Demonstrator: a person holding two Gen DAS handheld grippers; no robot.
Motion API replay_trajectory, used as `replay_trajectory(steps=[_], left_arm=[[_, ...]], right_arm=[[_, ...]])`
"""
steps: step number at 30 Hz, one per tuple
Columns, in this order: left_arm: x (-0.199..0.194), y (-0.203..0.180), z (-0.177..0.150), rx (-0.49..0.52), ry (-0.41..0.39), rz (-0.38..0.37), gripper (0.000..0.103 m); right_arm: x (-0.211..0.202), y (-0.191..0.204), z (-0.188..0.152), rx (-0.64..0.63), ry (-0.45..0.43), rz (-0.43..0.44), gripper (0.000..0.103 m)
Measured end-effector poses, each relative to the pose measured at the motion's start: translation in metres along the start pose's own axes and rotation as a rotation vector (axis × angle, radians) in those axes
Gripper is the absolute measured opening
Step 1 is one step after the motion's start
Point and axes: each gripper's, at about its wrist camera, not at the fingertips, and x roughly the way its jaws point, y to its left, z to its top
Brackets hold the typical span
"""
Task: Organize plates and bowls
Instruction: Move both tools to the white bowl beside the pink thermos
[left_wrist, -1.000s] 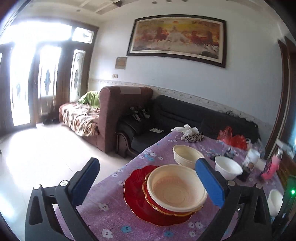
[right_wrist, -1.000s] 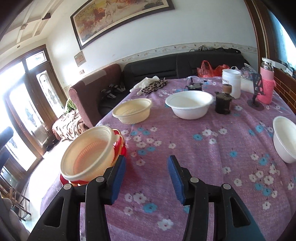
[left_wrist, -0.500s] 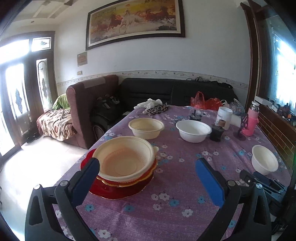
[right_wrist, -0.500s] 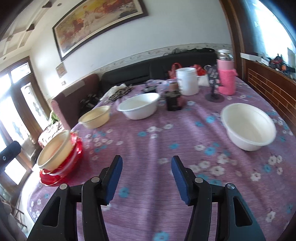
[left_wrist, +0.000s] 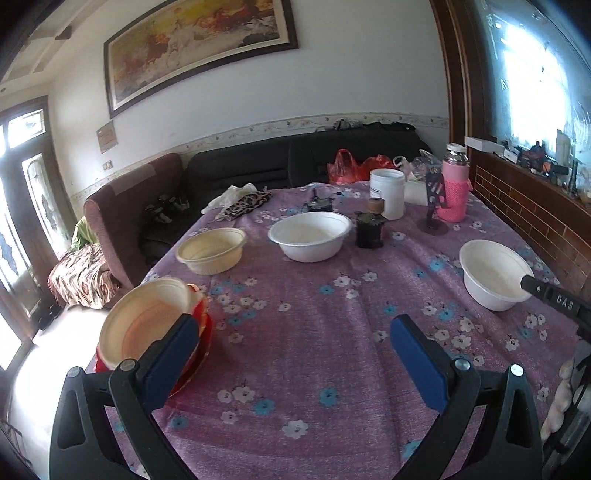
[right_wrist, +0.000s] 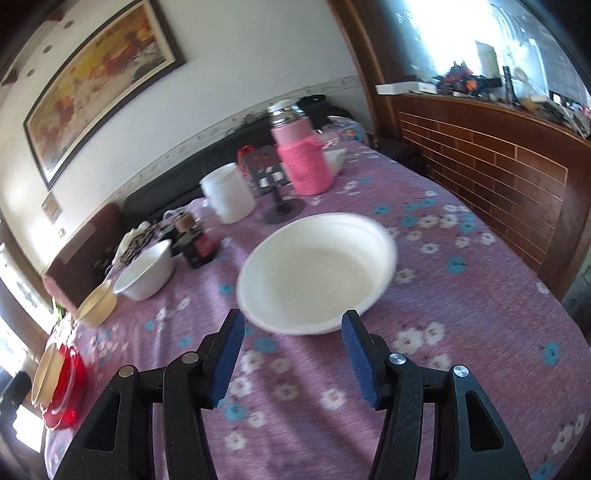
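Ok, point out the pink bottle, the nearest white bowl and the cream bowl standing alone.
pink bottle (right_wrist: 304, 168), right wrist view, on its knitted sleeve.
nearest white bowl (right_wrist: 317, 269), right wrist view, on its inner bottom.
cream bowl (left_wrist: 211, 251), left wrist view, on its inside.

Both looking down along fingers across the table (left_wrist: 332, 350), right view nearer a white bowl (right_wrist: 317, 269) shared with left.

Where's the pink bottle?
In the left wrist view the pink bottle stands at the table's far right end, beside the white tub and just behind a dark stand.
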Motion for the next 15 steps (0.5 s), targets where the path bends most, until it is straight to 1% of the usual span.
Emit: replay_trajectory(steps=[2,4,6,9,11,13,15], left_arm=[[0.007,-0.011,0.003,0.019,0.016,-0.017,0.103],[0.017,-0.022,0.008,0.027,0.045,-0.055,0.103],[0.029,-0.031,0.013,0.017,0.089,-0.118,0.103],[0.052,-0.045,0.023,-0.028,0.182,-0.238,0.103],[0.067,-0.057,0.031,-0.055,0.217,-0.297,0.103],[0.081,-0.071,0.038,-0.062,0.244,-0.332,0.103],[0.096,-0.089,0.044,-0.057,0.263,-0.358,0.103]], right_arm=[[0.004,-0.01,0.008,0.012,-0.006,-0.013,0.059],[0.008,-0.021,0.018,0.032,-0.021,-0.026,0.059],[0.012,-0.036,0.027,0.068,-0.036,-0.038,0.059],[0.021,-0.058,0.04,0.132,-0.051,-0.057,0.059],[0.029,-0.075,0.047,0.176,-0.05,-0.058,0.059],[0.036,-0.091,0.047,0.223,-0.039,-0.042,0.059],[0.045,-0.101,0.045,0.251,-0.009,-0.02,0.059]])
